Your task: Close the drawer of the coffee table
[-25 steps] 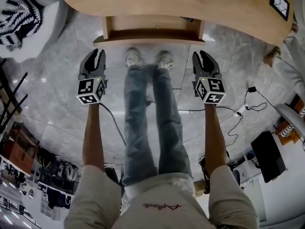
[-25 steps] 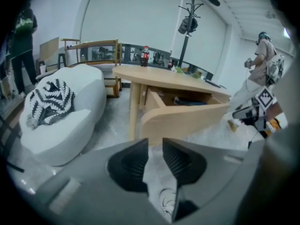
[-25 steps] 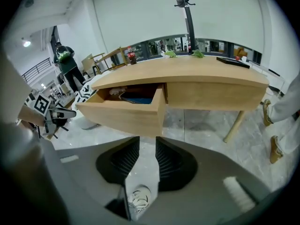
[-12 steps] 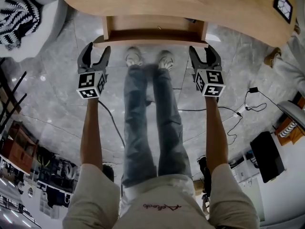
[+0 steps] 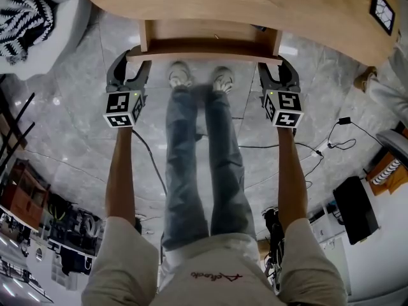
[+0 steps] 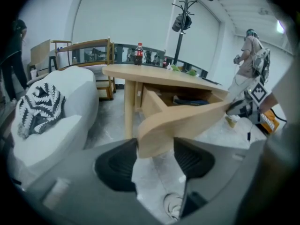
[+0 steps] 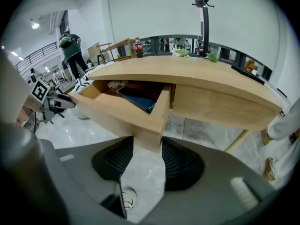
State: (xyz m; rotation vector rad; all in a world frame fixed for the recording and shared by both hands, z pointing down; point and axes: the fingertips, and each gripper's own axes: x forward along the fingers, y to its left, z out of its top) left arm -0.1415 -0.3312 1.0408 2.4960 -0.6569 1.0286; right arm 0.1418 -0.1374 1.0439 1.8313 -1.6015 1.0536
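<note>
The coffee table (image 5: 242, 5) has its wooden drawer (image 5: 204, 48) pulled out toward me. My left gripper (image 5: 132, 61) straddles the left end of the drawer front (image 6: 187, 118), and the wood fills the gap between its pads (image 6: 117, 163). My right gripper (image 5: 278, 62) straddles the right corner of the drawer (image 7: 117, 114) in the same way, its pads (image 7: 180, 163) against the wood. Both pairs of jaws have just been closing a little onto the board after standing wider. In the gripper views the left gripper (image 6: 156, 149) and right gripper (image 7: 147, 146) each point up at the drawer. A dark blue item (image 7: 138, 100) lies inside.
A white sofa with a zebra-pattern cushion (image 5: 25, 18) stands left of the table. My legs and shoes (image 5: 204, 139) are just below the drawer. Cables (image 5: 331, 142) trail on the marble floor at right. A cola bottle (image 6: 138, 54) stands on the tabletop. Another person (image 6: 251, 50) stands beyond.
Both grippers moved forward to the drawer front. Their jaws opened wide from a narrower stance and now sit around the two ends of the front board.
</note>
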